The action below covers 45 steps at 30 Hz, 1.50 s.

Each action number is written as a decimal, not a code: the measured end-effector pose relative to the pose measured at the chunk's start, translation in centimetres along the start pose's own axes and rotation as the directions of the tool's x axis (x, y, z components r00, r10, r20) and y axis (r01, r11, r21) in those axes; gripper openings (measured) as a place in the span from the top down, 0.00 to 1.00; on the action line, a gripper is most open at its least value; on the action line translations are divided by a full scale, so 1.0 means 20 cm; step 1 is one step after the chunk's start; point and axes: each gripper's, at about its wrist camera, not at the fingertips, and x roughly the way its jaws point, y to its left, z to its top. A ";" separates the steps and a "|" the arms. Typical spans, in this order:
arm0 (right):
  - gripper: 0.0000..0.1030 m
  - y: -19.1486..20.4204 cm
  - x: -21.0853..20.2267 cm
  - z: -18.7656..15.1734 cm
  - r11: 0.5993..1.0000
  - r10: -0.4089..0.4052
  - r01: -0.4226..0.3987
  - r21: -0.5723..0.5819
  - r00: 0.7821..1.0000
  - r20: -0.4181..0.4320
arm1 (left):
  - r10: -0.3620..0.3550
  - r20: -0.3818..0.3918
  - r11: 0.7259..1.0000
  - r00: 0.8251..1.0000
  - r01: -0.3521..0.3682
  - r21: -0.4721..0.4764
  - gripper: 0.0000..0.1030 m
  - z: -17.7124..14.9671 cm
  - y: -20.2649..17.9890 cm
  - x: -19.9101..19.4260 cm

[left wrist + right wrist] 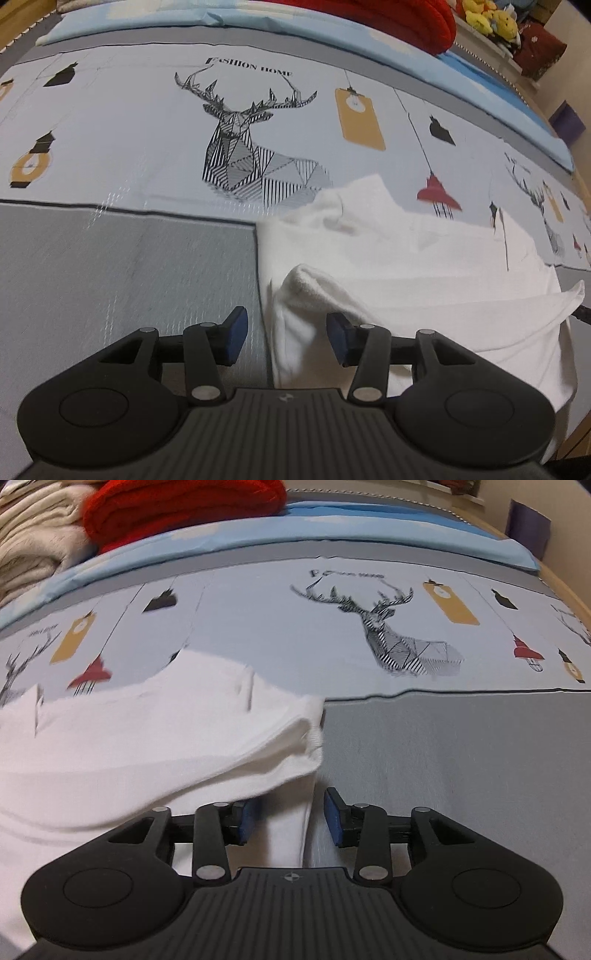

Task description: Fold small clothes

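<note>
A: Two grippers, both low over a bed. Printed sheet (129,125) underneath, pale with a line-drawn deer (251,147), hanging lamps in red, black and mustard, and a grey band along the near side.

B: And the white garment?

A: White garment (424,266) spread flat on the sheet, partly on the grey band, partly on the printed part. Seen from the left wrist: filling the right half of the view, straight left edge running toward the camera, one rolled or folded-over fold raised near the front.

B: Left gripper (287,338)?

A: Spread apart, nothing pinched. Blue pads on both fingertips (236,332). One fingertip over bare grey sheet, the other over the cloth, the garment's left edge passing between them.

B: Right gripper (291,819)?

A: Also released, holding nothing. Seen from the right wrist: garment (147,746) filling the left half, a layered corner lifted and slightly blurred just ahead of the fingers. One blue pad (245,821) partly tucked under the hanging cloth edge, the other over grey sheet. Narrow strip of white between the two pads.

B: Anything further back?

A: Light blue cover (332,528) across the far side. Red knit (177,509) piled on top, cream blankets (33,535) beside it. Yellow soft toys (487,18) on a shelf beyond, left-wrist view only.
</note>
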 end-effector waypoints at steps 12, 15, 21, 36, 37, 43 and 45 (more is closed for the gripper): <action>0.60 -0.06 0.14 0.15 0.995 -0.002 -0.002 0.095 0.999 0.041 | -0.051 0.058 0.998 0.997 0.053 -0.034 0.81 0.11 0.02 0.07; 0.79 -0.04 0.16 0.16 0.996 0.008 -0.011 0.086 0.999 0.042 | -0.046 0.071 0.999 0.996 0.047 -0.018 0.86 0.12 0.01 0.06; 0.94 -0.03 0.04 0.24 0.990 -0.022 -0.005 0.142 0.982 0.189 | -0.029 0.259 0.999 0.966 0.035 -0.020 0.87 0.18 0.00 -0.06; 0.48 0.05 0.17 0.30 0.984 -0.099 0.070 0.161 0.979 0.180 | 0.009 0.142 0.990 0.990 0.011 -0.141 0.59 0.25 0.05 0.11; 0.48 0.05 0.16 0.29 0.985 -0.096 0.069 0.156 0.980 0.175 | 0.001 0.136 0.988 0.991 0.020 -0.151 0.59 0.23 0.05 0.10; 0.49 0.06 0.06 0.21 0.989 -0.072 0.052 0.142 0.988 0.137 | 0.008 0.136 0.983 0.991 0.017 -0.180 0.59 0.13 0.04 -0.04; 0.49 0.07 -0.03 0.17 0.990 -0.056 0.039 0.132 0.991 0.124 | 0.019 0.103 0.987 0.995 -0.002 -0.161 0.59 0.10 0.01 -0.12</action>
